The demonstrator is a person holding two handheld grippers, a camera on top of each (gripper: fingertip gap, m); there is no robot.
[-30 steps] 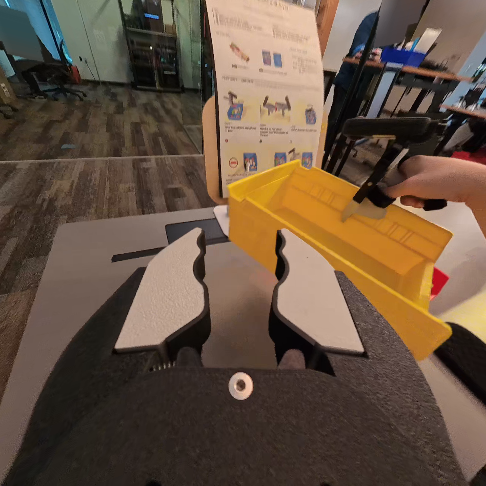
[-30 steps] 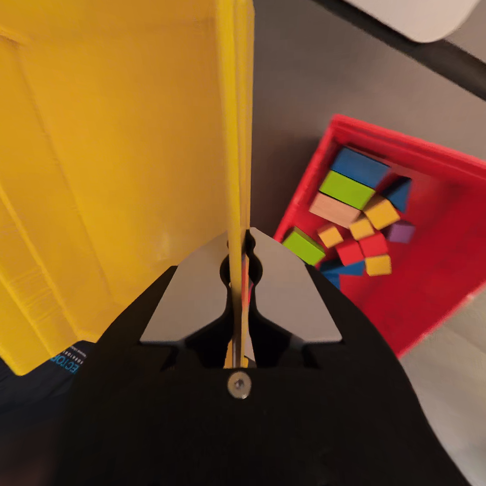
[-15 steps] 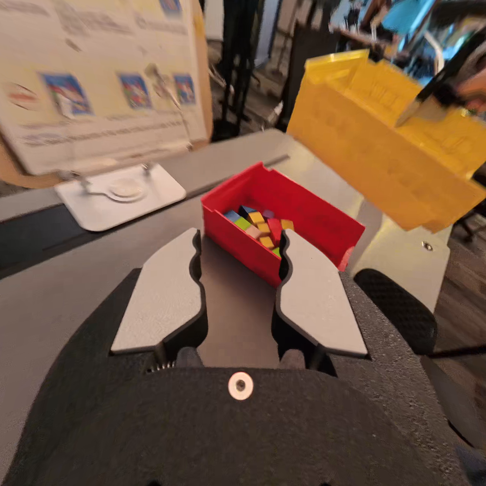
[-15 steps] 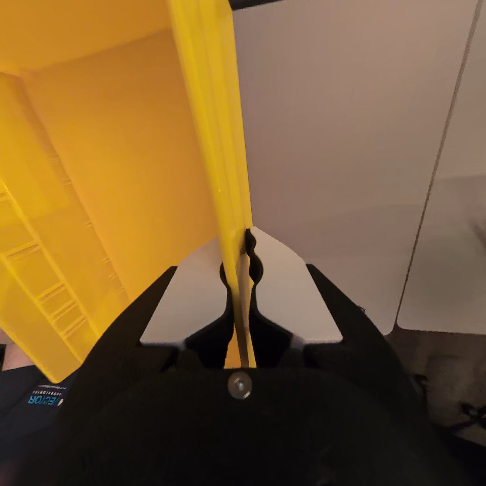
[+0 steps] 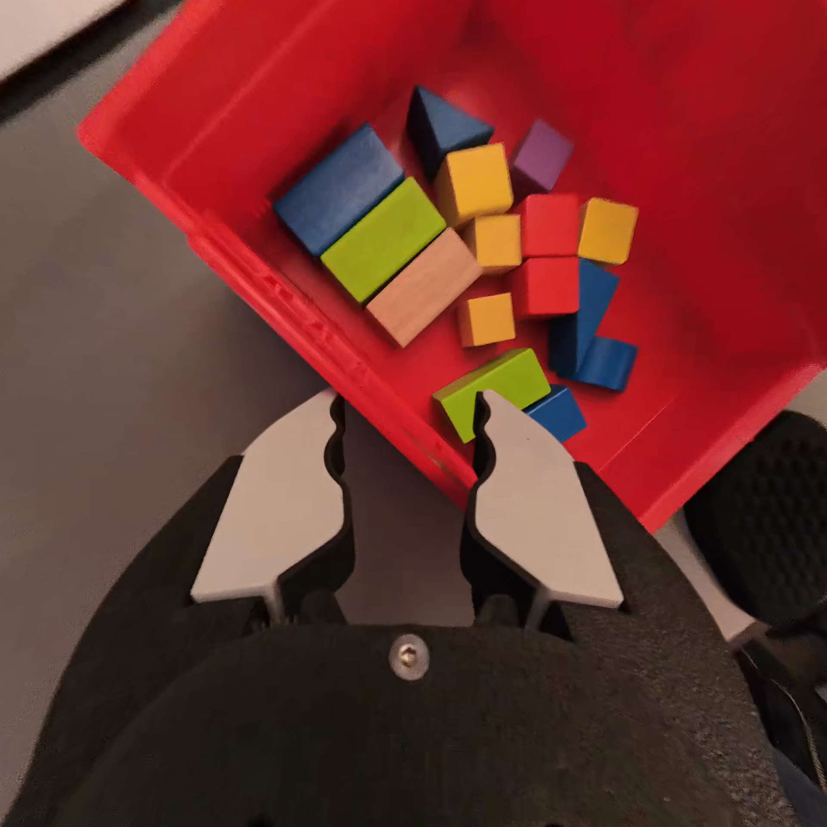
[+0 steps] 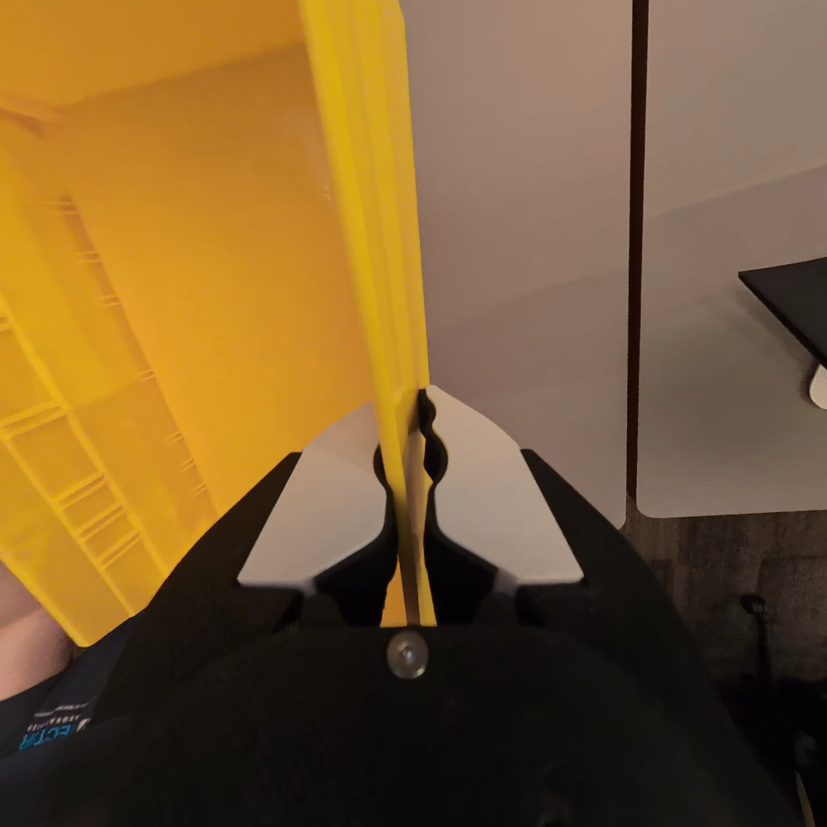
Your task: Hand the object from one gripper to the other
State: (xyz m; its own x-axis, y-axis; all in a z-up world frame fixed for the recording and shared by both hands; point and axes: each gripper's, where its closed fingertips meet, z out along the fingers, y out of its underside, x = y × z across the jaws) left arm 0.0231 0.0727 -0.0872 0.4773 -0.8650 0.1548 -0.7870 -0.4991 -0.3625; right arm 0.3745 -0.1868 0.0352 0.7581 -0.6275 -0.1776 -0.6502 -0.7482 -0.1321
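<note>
My right gripper [image 6: 414, 394] is shut on the side wall of an empty yellow bin [image 6: 188, 277] and holds it up over the grey table [image 6: 514, 223]. My left gripper [image 5: 409, 396] is open and empty. It points down at a red bin [image 5: 232, 147] and straddles the bin's near wall, with the left finger outside and the right finger inside over a green block [image 5: 505, 380]. The red bin holds several coloured wooden blocks, among them a blue block [image 5: 340, 188], a green block [image 5: 385, 237] and a tan block [image 5: 425, 286].
The red bin rests on a dark grey table surface [image 5: 112, 313]. A black rounded object [image 5: 769, 514] lies just right of the red bin. In the right wrist view a seam [image 6: 635, 223] divides two table tops, and a black flat object [image 6: 792, 304] lies at the right edge.
My left gripper has swung down and forward from facing the room to straddling the red bin's near wall. My right gripper has carried the yellow bin away from the red bin, still shut on it.
</note>
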